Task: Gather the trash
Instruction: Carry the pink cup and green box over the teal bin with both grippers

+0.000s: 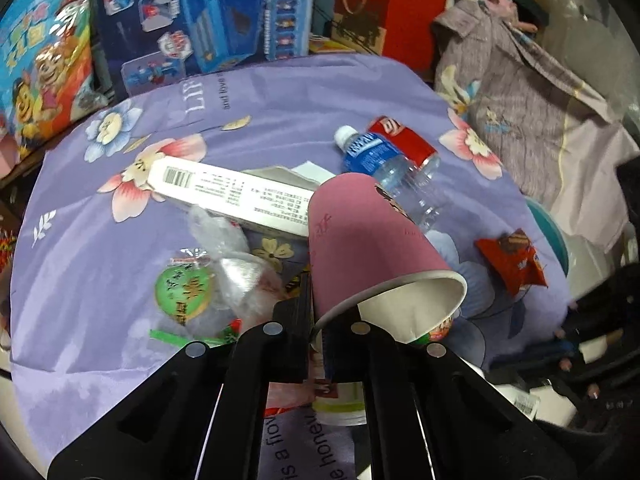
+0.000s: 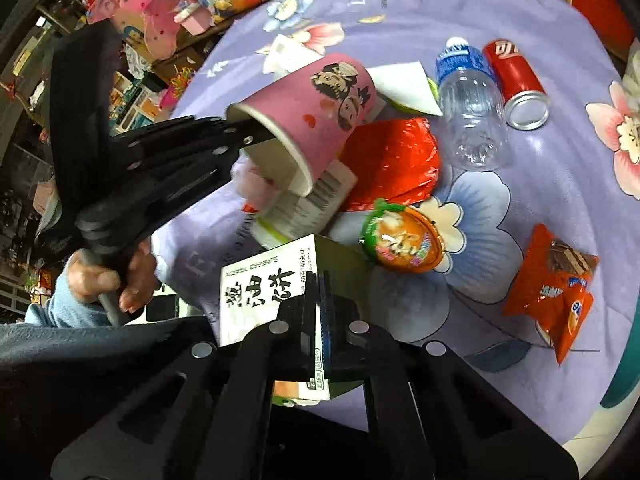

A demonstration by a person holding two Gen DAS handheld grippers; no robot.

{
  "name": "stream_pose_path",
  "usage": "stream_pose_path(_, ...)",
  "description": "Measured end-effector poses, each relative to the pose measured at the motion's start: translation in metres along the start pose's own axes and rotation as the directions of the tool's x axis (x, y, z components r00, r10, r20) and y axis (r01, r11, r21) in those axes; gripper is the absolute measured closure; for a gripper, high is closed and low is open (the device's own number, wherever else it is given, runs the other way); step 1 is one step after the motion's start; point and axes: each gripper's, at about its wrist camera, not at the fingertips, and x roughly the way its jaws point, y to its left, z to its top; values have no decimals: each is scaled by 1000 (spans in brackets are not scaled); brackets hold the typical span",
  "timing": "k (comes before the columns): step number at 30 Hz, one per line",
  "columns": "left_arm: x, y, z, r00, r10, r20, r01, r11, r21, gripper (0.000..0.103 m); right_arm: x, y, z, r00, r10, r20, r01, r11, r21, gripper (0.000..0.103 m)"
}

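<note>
My left gripper (image 1: 318, 320) is shut on the rim of a pink paper cup (image 1: 360, 232), one finger inside and one outside, and the cup is tilted above the litter. The right wrist view shows the same left gripper (image 2: 260, 136) and cup (image 2: 320, 108). My right gripper (image 2: 320, 312) is shut on the edge of a white carton with black characters (image 2: 268, 292). On the cloth lie a clear bottle (image 2: 468, 100), a red can (image 2: 516, 80), a red foil wrapper (image 2: 392, 160), an orange round lid (image 2: 408, 240), an orange snack packet (image 2: 556, 292) and a long white box (image 1: 232, 192).
A purple floral cloth (image 1: 100, 220) covers the table. Toy boxes (image 1: 200, 20) stand along the back and a grey garment (image 1: 520, 100) hangs at the right. A teal rim (image 2: 624, 360) shows at the right edge. A person's hand (image 2: 108, 276) grips the left tool's handle.
</note>
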Motion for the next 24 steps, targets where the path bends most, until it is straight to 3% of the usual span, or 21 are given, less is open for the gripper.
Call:
stream_pose_path(4,-3,0,1,1000,-5,1,5,1000,3,98,-1,1,-7,1000,-18,0,18,1000,-1,98)
stream_pose_path(10,-19,-10,0,999,-7,43,7,1000,21,98,-16,-19,-24,998,-27,54,20,992,126,92)
stream_pose_path(11,-24,-11,0,999,-15,51,14,1000,21,98,-21,-20,-30,998,-23,63,14,989,145,82)
stream_pose_path(12,-26,-13,0,998,-19,56,18,1000,24,98,-22,-20,-34,997,-15,71,4,987,160,63)
stream_pose_path(14,-33,-17,-2,997,-30,67,28,999,32,98,-27,-15,-45,997,-10,80,-3,985,172,52)
stream_pose_path(20,-45,-23,-11,995,-55,78,52,998,40,98,-3,-10,-83,993,100,62,-113,952,283,51)
stream_pose_path(24,-50,-22,-16,995,-62,77,59,997,46,98,14,-9,-85,982,171,83,-189,918,348,51)
